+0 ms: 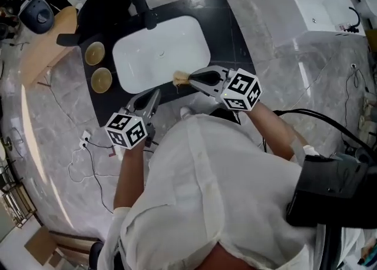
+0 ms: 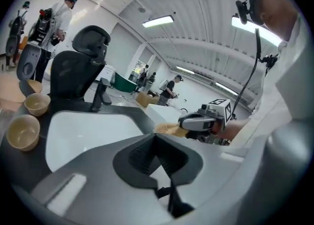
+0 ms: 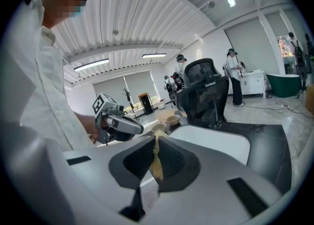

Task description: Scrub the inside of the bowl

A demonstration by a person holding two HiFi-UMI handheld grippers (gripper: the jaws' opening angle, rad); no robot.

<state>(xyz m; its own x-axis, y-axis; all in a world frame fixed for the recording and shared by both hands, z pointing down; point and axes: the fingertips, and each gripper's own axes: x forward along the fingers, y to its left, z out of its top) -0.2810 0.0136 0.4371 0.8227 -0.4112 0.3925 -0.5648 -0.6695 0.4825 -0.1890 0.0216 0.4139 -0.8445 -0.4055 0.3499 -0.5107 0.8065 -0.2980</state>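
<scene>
Dark bench, white sink | bowls at left | left tongs together, empty | right tongs clamp yellow scrubber

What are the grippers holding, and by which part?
Yellow scrub pad, clamped by one end in the right gripper, rest poking out. The left gripper is shut, empty.

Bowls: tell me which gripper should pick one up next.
Left. The left gripper is empty and nearer the bowls; the right gripper is shut on the scrubber.
</scene>
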